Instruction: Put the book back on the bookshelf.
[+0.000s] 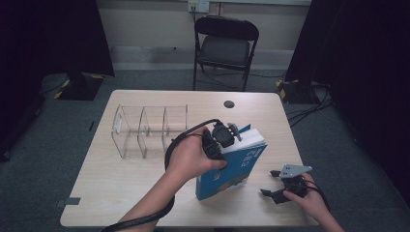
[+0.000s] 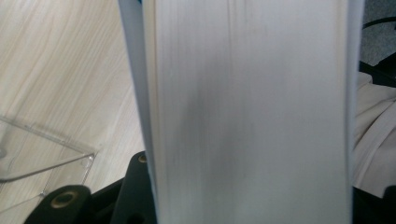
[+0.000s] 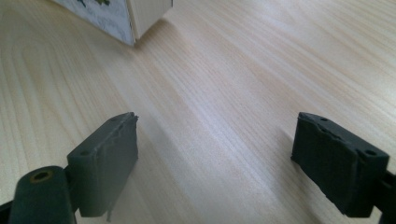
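A thick blue book (image 1: 237,166) stands tilted on its lower corner on the wooden table (image 1: 121,193). My left gripper (image 1: 223,140) is shut on its upper end, with the hand wrapped around the gripper body. In the left gripper view the book's white page edge (image 2: 252,112) sits between the two black jaws. My right gripper (image 1: 270,182) rests near the front right of the table, to the right of the book. Its jaws stand wide open over bare wood (image 3: 215,163). A corner of the book (image 3: 116,14) shows beyond them.
A clear acrylic rack (image 1: 150,130) with several slots stands on the table left of the book, also seen low beside the book as a clear panel (image 2: 42,149). A small black disc (image 1: 228,104) lies near the far edge. A black folding chair (image 1: 225,43) stands behind the table.
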### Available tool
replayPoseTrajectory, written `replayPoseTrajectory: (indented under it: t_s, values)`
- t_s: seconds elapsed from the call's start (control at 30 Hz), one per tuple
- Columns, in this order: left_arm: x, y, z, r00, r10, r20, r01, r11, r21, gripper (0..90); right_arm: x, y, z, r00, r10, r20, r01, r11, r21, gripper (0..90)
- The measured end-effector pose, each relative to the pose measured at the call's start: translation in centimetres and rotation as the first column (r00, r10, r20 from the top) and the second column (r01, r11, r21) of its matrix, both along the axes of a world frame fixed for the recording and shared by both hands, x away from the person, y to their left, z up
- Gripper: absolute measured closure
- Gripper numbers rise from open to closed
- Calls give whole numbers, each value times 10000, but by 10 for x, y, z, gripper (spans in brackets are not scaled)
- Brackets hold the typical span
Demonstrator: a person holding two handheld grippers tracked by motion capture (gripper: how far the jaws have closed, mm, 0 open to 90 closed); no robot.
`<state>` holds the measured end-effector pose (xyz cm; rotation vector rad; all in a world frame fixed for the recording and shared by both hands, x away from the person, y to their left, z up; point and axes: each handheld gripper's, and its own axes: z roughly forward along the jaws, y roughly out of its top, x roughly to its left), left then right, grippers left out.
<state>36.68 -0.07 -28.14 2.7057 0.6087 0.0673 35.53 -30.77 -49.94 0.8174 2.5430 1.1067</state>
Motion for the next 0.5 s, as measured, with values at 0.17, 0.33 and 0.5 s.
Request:
replayPoseTrajectory:
  t_s: [0.17,0.33,0.5]
  values:
    - [2,12,1,9996,231,-139,-232,9997,-7,617,0,0,0,10000,2,-3,-2,10000,-2,137]
    - [2,25,3,9985,506,-192,-503,9986,150,617,0,0,0,10000,0,-5,0,10000,0,137]
    - [2,40,3,9959,869,-236,-867,9962,124,617,0,0,0,10000,2,-2,-2,10000,1,137]
